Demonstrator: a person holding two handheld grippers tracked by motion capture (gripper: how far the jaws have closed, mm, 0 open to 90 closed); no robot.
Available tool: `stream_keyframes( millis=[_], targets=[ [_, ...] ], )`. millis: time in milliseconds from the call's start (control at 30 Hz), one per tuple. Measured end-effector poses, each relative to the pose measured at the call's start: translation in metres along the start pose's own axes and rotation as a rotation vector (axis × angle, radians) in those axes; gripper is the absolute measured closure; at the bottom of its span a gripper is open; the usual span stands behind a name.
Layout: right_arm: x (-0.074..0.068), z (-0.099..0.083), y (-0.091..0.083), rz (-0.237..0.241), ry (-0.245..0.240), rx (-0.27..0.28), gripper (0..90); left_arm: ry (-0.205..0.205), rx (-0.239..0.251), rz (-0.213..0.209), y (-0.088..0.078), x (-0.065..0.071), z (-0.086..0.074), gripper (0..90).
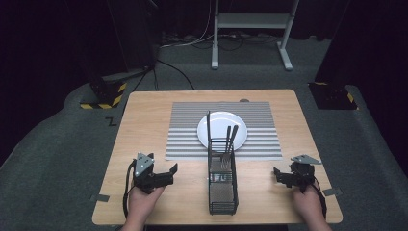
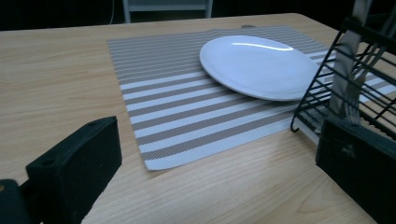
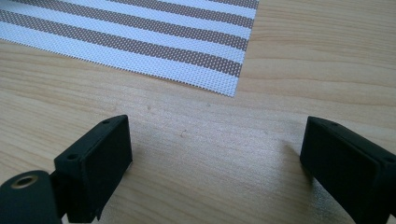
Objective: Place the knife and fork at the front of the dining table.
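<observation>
Left gripper (image 1: 166,174) resting low over the wooden table (image 1: 144,120), held in the left hand (image 1: 143,202), jaws spread wide and gripping nothing. Seen in the left gripper view (image 2: 219,163) as two black blocks well apart with bare wood between them. Pointing toward the wire cutlery basket (image 1: 223,185), standing just beside and beyond the right-hand jaw of this tool; not touching it.

Right gripper (image 1: 281,176) sitting on the opposite side of the basket, held in the right hand (image 1: 308,204), jaws likewise spread wide and empty. Appearing in the right gripper view (image 3: 217,154) with only table surface between the jaws and a corner of the striped placemat (image 3: 154,42) lying just ahead.

Basket standing upright between the two tools, near each, clear of both. Carrying cutlery (image 1: 229,139) in its far compartment, handles leaning upward and away from the grippers; exact pieces too small to tell. Far end of the basket overlapping the near edge of the placemat (image 1: 183,130).

White plate (image 1: 214,126) lying on the placemat beyond the basket, ahead of both tools; in the left gripper view, plate (image 2: 259,65) sitting ahead and toward the right jaw, basket wires (image 2: 345,88) crossing in front of its right rim.

Markings: no brand, label or readable writing on grippers, basket, plate or mat. A dark "Z"-shaped mark (image 1: 111,121) showing on the floor beyond the left tool, off the table edge.
</observation>
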State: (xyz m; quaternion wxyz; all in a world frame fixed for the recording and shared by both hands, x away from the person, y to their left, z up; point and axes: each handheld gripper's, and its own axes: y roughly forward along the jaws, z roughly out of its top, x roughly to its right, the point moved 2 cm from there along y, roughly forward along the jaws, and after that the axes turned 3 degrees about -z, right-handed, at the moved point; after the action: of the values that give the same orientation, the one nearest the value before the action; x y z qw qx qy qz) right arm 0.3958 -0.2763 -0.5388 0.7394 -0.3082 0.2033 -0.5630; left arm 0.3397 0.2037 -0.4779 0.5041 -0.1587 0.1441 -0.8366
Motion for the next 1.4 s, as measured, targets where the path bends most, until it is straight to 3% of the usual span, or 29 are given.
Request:
stream_keyframes(
  millis=[233, 433, 667, 1200, 1333, 1400],
  targets=[
    [0.0, 0.0, 0.0, -0.003, 0.003, -0.002, 8.7, 0.04, 0.002, -0.036, 0.006, 0.013, 0.006, 0.9],
    [0.0, 0.0, 0.0, -0.004, 0.004, -0.002, 8.7, 0.077, 0.003, -0.036, 0.008, 0.022, 0.008, 2.4],
    [0.0, 0.0, 0.0, -0.004, 0.001, 0.001, 8.7, 0.08, 0.0, -0.065, 0.007, 0.029, 0.009, 2.6],
    [0.0, 0.001, 0.0, -0.009, 0.001, 0.0, 8.8, 0.076, 0.066, -0.111, 0.013, 0.045, 0.022, 1.0],
    [0.0, 0.001, 0.0, -0.009, 0.003, -0.001, 8.8, 0.129, 0.097, -0.095, 0.019, 0.055, 0.03, 6.2],
    [0.0, 0.001, 0.0, -0.009, 0.004, -0.001, 8.8, 0.133, 0.111, -0.094, 0.022, 0.059, 0.033, 9.1]
  ],
)
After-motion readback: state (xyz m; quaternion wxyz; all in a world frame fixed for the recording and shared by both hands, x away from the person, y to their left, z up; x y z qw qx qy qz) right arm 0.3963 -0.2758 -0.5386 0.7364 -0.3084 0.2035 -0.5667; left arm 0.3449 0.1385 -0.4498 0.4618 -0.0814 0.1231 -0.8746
